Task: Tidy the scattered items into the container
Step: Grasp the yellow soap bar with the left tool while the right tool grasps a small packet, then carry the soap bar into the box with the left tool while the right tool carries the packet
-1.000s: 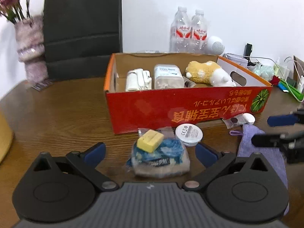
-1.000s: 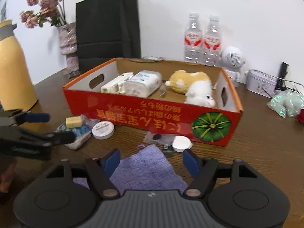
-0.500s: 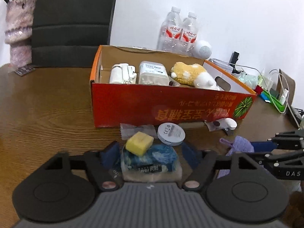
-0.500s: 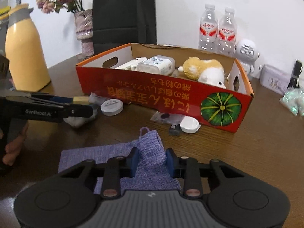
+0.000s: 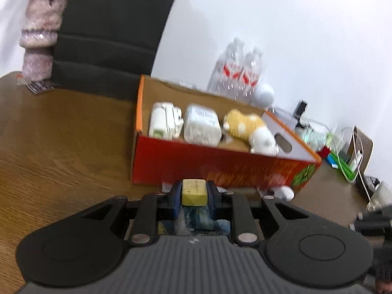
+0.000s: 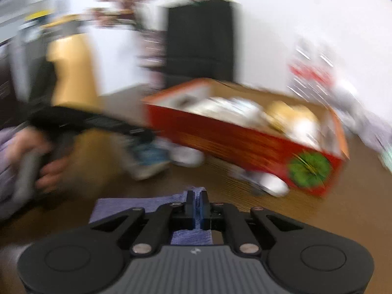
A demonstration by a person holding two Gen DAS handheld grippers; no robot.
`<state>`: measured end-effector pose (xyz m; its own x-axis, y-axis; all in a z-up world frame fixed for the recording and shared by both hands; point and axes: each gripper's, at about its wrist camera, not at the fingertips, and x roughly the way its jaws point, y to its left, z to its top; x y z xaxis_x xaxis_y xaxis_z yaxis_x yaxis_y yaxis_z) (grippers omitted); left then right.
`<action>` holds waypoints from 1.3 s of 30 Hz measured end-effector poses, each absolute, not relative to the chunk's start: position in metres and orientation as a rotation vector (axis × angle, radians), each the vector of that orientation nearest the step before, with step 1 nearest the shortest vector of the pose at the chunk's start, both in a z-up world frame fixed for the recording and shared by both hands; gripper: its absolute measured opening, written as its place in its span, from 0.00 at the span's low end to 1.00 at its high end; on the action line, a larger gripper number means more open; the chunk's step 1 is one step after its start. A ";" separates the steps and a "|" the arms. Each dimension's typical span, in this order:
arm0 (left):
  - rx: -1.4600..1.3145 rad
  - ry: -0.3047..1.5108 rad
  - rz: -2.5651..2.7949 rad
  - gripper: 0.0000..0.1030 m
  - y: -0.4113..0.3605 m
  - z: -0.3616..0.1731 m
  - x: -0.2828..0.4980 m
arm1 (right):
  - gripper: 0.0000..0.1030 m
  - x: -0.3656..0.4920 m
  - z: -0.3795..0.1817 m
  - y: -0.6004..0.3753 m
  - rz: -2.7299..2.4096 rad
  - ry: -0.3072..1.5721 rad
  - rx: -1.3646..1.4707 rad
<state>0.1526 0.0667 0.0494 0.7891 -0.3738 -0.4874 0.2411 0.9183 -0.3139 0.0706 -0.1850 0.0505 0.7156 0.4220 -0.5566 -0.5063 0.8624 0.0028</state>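
Left gripper: jaws clenched on the yellow block; the blue pads press its left and right faces.
Yellow block: held upright between the pads, in front of the near red wall of the box, not inside it.
Blue packet: hangs or lies directly under the block, between the gripper's linkage arms; contact with the pads cannot be told.
Right gripper: jaws closed tight on a fold of the purple cloth; the rest of the cloth lies flat on the table to the near left.
Box: cardboard, red outside, open top, standing on the table just beyond both grippers.
Box contents: white bundle at left, white tub in the middle, plush toy at right.
In the way: the near wall of the box stands between the held block and the box interior.
Loose items: a small white cap lies on the table against the near wall, toward the right corner.
Far side: two water bottles and a white round speaker behind the box; a vase and a black bag at far left.
Right view: heavily blurred; the left hand shows at near left, with a yellow jug behind.
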 end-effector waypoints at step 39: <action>-0.034 0.721 -0.438 0.22 0.034 0.025 0.150 | 0.15 0.157 0.018 -0.186 0.400 0.651 -0.117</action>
<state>0.1496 0.0335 0.0247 0.6648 -0.3989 -0.6316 0.3760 0.9093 -0.1785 0.1570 -0.1863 0.0175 0.7224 0.3249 -0.6104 -0.3971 0.9176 0.0184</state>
